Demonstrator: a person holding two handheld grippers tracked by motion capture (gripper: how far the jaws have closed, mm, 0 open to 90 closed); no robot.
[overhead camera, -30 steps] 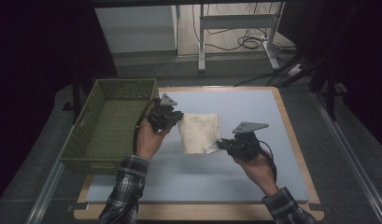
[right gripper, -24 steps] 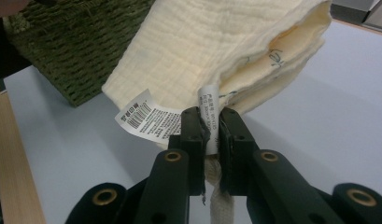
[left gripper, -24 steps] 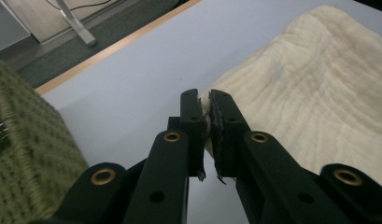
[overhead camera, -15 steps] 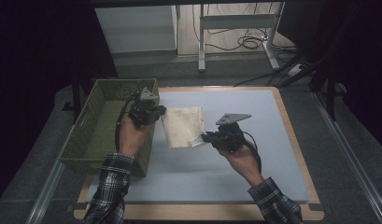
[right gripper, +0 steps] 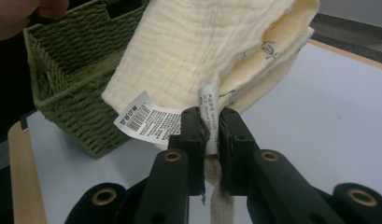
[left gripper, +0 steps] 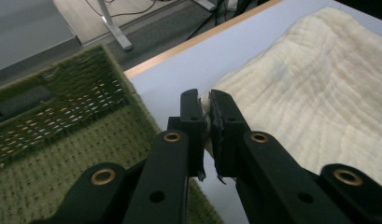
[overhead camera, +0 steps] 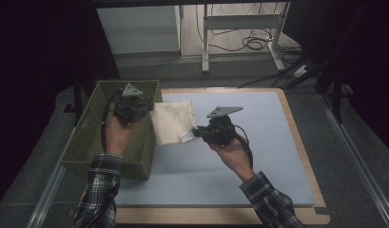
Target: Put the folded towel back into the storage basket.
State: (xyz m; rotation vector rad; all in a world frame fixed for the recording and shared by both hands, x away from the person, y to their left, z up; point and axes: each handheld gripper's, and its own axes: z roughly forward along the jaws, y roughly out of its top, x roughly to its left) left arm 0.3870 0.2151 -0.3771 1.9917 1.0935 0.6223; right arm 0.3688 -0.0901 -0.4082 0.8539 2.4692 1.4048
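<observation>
A folded cream cloth (overhead camera: 173, 121) hangs in the air between my two grippers, just right of the green woven basket (overhead camera: 94, 130). My left gripper (overhead camera: 145, 107) is over the basket's right wall, shut on the cloth's far left corner (left gripper: 206, 100). My right gripper (overhead camera: 197, 132) is shut on the cloth's near right corner, beside its white care labels (right gripper: 149, 119). In the right gripper view the cloth (right gripper: 198, 51) rises from the jaws toward the basket (right gripper: 69, 79). In the left gripper view the cloth (left gripper: 314, 98) spreads to the right over the blue mat (left gripper: 188, 70).
The blue mat (overhead camera: 239, 161) lies on a wooden-edged board, with the basket on its left part. The basket's inside (left gripper: 48, 154) holds nothing that I can see. A table frame and cables (overhead camera: 239, 42) stand on the floor beyond the far edge.
Both hands have carried the cloth leftward and a little upward, from the middle of the mat to the basket's right wall.
</observation>
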